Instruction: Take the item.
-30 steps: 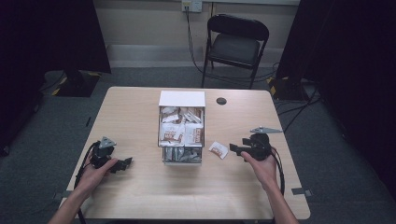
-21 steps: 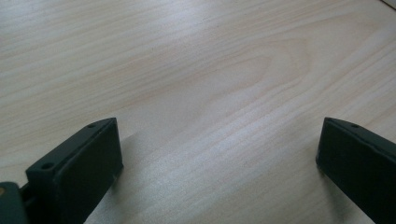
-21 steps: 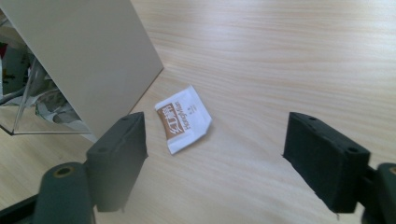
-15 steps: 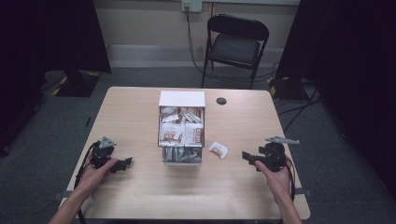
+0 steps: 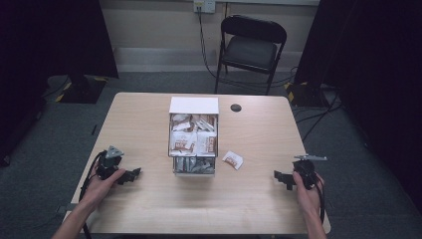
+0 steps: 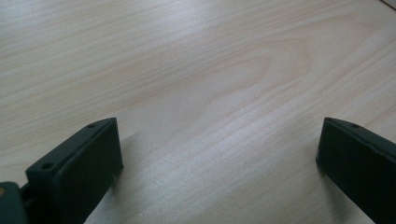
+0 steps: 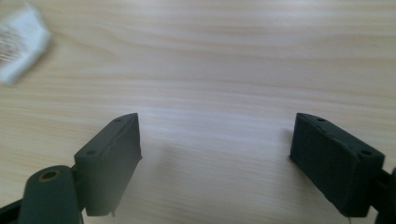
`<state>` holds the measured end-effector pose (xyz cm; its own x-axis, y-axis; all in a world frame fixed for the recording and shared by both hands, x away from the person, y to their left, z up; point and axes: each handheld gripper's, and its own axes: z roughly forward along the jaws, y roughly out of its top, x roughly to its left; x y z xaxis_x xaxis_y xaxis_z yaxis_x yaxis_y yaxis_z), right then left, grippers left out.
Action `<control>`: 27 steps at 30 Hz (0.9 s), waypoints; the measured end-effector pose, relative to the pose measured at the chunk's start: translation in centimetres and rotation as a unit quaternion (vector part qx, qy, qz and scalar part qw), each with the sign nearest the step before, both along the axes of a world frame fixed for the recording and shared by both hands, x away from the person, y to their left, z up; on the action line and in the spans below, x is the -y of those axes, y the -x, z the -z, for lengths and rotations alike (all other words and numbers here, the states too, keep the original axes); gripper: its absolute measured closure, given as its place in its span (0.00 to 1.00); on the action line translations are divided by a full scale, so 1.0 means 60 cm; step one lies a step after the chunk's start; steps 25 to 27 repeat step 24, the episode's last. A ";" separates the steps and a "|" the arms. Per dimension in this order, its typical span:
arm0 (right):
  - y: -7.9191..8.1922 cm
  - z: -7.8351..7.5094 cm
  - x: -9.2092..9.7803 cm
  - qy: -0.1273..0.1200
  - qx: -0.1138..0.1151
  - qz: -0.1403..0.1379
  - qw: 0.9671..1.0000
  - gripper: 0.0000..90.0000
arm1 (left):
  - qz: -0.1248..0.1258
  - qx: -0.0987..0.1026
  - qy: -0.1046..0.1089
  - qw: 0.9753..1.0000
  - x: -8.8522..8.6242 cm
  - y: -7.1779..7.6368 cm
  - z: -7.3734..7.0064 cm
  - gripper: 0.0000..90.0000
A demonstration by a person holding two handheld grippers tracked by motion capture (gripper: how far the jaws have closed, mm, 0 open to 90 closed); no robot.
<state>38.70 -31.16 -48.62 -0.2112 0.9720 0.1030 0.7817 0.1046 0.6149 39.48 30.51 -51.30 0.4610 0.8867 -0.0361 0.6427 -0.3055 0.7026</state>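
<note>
Both grippers, left gripper [image 5: 133, 174] and right gripper [image 5: 279, 178], are resting jaws apart on the bare table [image 5: 249, 204]; a sachet [image 5: 232, 160] is lying beside the packet box [image 5: 193, 137].

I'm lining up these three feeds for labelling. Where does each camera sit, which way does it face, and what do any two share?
High view: above the person's side, facing forward and down on the table, box and packet; forearms, left gripper and right gripper show.
Left gripper view: rides the left gripper, facing bare tabletop between open jaws.
Right gripper view: rides the right gripper, facing tabletop; jaws open.
Shared: the packet in high and right gripper views.
</note>
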 end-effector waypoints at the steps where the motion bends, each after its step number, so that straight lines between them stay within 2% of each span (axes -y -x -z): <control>1: 0.002 0.002 0.001 0.012 0.003 0.010 1.000 0.17 | 0.000 0.000 0.000 1.000 0.000 0.000 0.000 0.00; 3: 0.003 0.005 0.003 0.019 0.012 0.016 1.000 0.16 | 0.000 0.000 0.000 1.000 0.000 0.000 0.000 0.00; 5: 0.004 0.008 0.000 0.045 0.019 0.031 0.998 0.17 | 0.000 0.000 0.000 1.000 0.000 0.000 0.000 0.00; 7: 0.007 0.015 -0.004 0.056 0.038 0.040 0.997 0.14 | 0.000 0.000 0.000 1.000 0.000 0.000 0.000 0.00; 14: 0.012 0.027 -0.013 0.051 0.065 0.052 0.995 0.06 | -0.001 0.000 0.000 1.000 0.000 0.001 0.000 0.00; 27: 0.016 0.027 -0.014 0.049 0.065 0.041 0.996 0.06 | -0.006 0.000 0.002 1.000 0.002 0.000 0.000 0.00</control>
